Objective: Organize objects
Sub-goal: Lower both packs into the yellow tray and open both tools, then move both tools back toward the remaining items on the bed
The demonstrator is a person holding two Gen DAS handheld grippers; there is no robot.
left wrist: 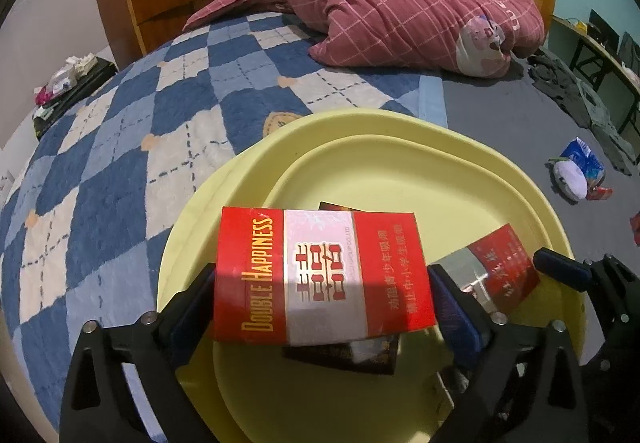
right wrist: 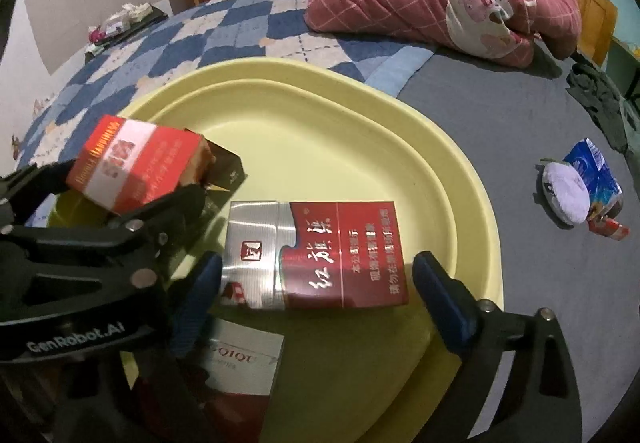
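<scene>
A: Left wrist view: your left gripper (left wrist: 322, 285) has its jaws spread; the Double Happiness pack (left wrist: 322, 275) lies between them, over the yellow tray (left wrist: 400, 163), on a dark pack (left wrist: 344, 355).

B: And your right gripper (right wrist: 316, 275)?

A: Jaws apart around the dark red pack (right wrist: 316, 255); whether the pads touch it, I cannot tell. 1 white pack (right wrist: 240, 363) lies below.

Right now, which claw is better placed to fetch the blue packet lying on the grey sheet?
Probably the right claw: the blue packet lies off to its right, while the left claw sits farther away.
</scene>
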